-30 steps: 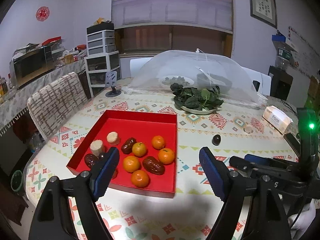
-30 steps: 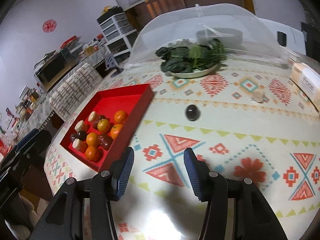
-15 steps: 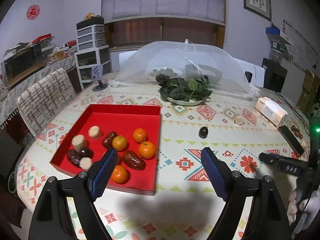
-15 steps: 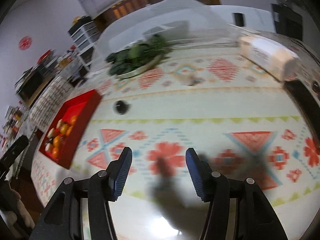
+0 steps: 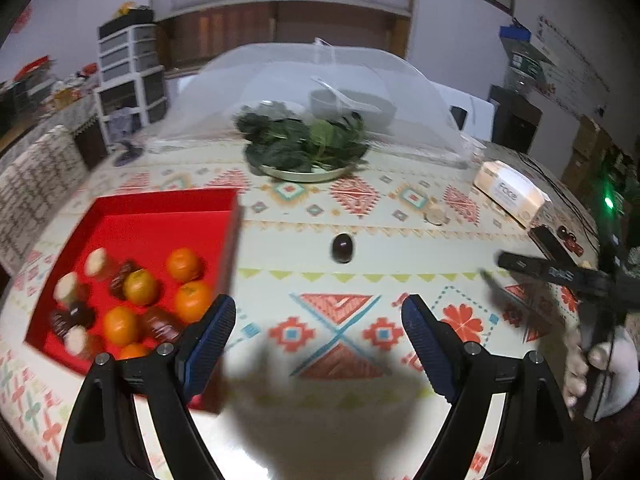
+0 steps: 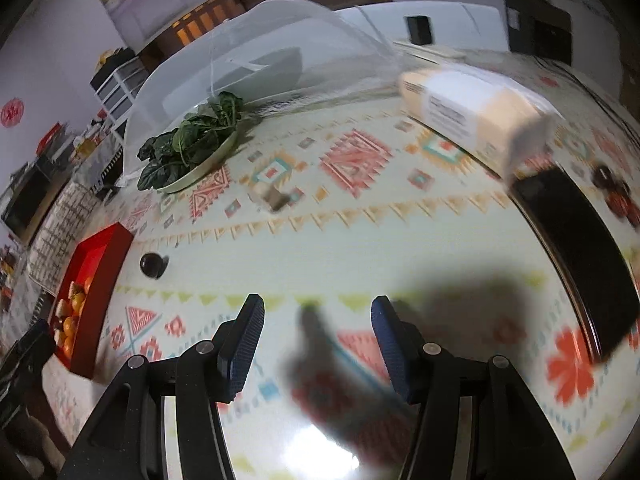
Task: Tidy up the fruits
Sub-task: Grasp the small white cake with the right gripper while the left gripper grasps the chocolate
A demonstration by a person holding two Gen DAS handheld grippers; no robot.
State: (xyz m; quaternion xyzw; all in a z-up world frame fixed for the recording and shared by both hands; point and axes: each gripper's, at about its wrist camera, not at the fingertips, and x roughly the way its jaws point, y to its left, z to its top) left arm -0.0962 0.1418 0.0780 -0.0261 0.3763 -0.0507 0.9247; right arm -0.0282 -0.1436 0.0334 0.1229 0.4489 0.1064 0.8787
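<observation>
A red tray (image 5: 132,224) at the left of the patterned table holds several oranges (image 5: 183,265), brown dates and pale round pieces. It also shows in the right wrist view (image 6: 114,264). A dark round fruit (image 5: 342,248) lies alone on the cloth right of the tray, also in the right wrist view (image 6: 150,265). A small pale piece (image 5: 436,216) lies near the tissue pack, and small dark fruits (image 6: 618,196) sit at the far right edge. My left gripper (image 5: 316,340) is open and empty above the table, tray to its left. My right gripper (image 6: 318,340) is open and empty.
A plate of dark greens (image 5: 304,152) sits before a mesh food cover (image 5: 320,92). A tissue pack (image 5: 510,198) and a black phone (image 6: 576,256) lie at the right. A chair (image 5: 28,184) stands at the left. The right gripper shows in the left wrist view (image 5: 560,276).
Both grippers have swung to the right. The tray has slid left in both views. The tissue pack and phone have come closer in the right wrist view. Both stay open.
</observation>
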